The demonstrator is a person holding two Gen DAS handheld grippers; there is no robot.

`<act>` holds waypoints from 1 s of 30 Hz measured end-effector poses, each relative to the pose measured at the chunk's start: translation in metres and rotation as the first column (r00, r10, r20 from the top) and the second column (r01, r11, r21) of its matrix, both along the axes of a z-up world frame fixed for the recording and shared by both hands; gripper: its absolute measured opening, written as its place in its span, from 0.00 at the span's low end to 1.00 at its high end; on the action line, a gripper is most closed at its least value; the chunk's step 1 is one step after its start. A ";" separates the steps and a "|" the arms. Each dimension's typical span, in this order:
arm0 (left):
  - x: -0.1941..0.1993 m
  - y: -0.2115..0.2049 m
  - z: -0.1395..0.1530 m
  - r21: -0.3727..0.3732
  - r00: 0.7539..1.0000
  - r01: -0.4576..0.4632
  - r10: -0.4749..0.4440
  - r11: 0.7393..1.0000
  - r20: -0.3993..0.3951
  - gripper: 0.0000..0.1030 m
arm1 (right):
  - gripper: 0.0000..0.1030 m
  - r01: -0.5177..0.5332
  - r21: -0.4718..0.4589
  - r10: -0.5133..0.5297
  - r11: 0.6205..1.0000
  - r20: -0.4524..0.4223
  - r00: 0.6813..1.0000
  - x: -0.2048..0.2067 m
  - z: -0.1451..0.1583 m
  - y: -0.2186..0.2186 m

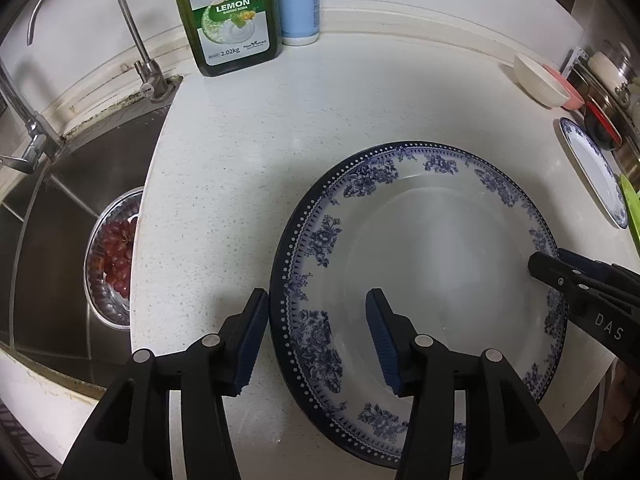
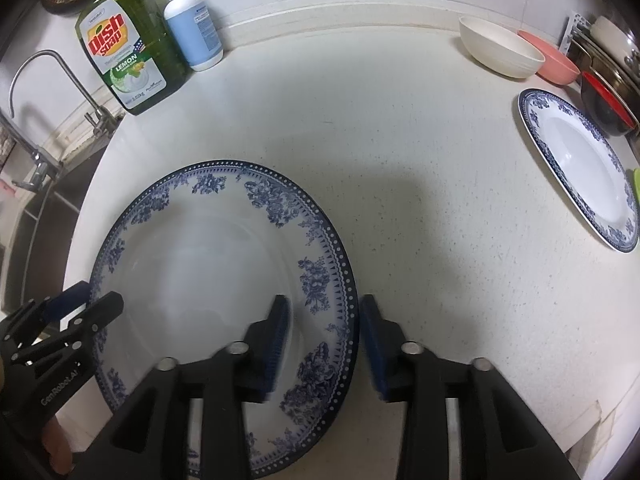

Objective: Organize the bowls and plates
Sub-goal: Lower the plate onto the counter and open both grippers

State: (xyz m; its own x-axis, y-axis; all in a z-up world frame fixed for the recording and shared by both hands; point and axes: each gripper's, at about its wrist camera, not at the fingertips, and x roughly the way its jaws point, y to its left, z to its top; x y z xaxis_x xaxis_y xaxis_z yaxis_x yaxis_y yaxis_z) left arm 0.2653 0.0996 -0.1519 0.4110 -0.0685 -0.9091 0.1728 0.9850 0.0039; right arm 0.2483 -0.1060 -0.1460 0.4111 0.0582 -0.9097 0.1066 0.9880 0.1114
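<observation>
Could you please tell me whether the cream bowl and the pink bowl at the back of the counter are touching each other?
Cannot tell. In the right wrist view the cream bowl overlaps the pink bowl, hiding any gap or contact.

A green bottle of lemon dish soap stands beside a blue-and-white pump bottle at the far edge of a pale speckled desk. At left, a steel faucet arches over the sink, where a metal bowl of red grapes sits.
</observation>
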 end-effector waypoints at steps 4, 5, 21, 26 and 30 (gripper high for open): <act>-0.002 0.002 0.004 0.013 1.000 -0.003 0.002 1.000 0.025 0.58 | 0.55 0.013 -0.026 -0.013 1.000 0.030 0.999 -0.003 0.005 0.001; -0.003 0.002 0.006 0.017 0.999 -0.001 0.000 1.000 0.033 0.59 | 0.58 0.017 -0.034 -0.016 0.999 0.038 0.999 -0.005 0.007 0.001; -0.009 -0.033 0.060 -0.005 0.978 0.106 -0.104 0.994 0.183 0.84 | 0.71 0.090 -0.065 -0.077 0.994 0.184 0.980 -0.029 0.054 -0.027; -0.010 -0.066 0.079 -0.007 0.960 0.143 -0.137 0.990 0.242 0.89 | 0.72 0.120 -0.057 -0.104 0.991 0.220 0.970 -0.034 0.070 -0.060; -0.008 -0.099 0.091 -0.003 0.946 0.180 -0.172 0.984 0.273 0.92 | 0.77 0.171 -0.053 -0.153 0.984 0.253 0.955 -0.038 0.080 -0.092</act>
